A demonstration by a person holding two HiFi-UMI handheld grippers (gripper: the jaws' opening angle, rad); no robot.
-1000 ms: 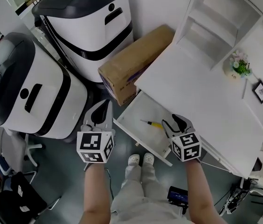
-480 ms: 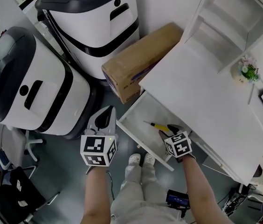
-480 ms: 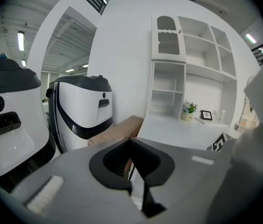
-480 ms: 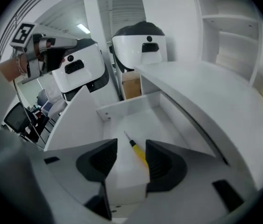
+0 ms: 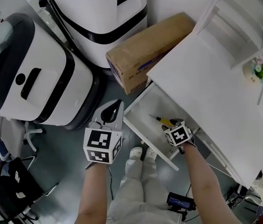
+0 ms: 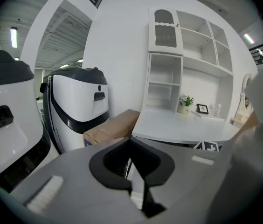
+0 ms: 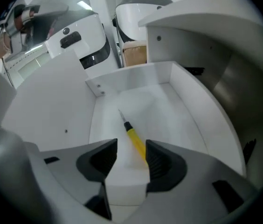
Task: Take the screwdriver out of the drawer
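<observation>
The screwdriver (image 5: 161, 120), with a yellow handle and thin metal shaft, lies on the floor of the open white drawer (image 5: 143, 132) under the desk. In the right gripper view the screwdriver (image 7: 134, 139) points away from me. My right gripper (image 7: 131, 158) is open and low in the drawer, and the handle's near end lies between the jaws, close to the right pad (image 7: 160, 161). From the head view, the right gripper (image 5: 170, 124) sits over the handle. My left gripper (image 5: 114, 108) hangs outside the drawer to its left, shut and empty; in its own view the left gripper (image 6: 131, 146) faces the desk.
A cardboard box (image 5: 150, 50) lies on the floor behind the drawer. Two large white-and-black machines (image 5: 24, 73) (image 5: 108, 13) stand to the left. The white desktop (image 5: 215, 92) overhangs the drawer, with a small plant (image 5: 260, 70) on it. My feet (image 5: 141, 153) are below the drawer front.
My right gripper has moved forward and down into the drawer until its open jaws straddle the screwdriver's handle. The left gripper has stayed beside the drawer.
</observation>
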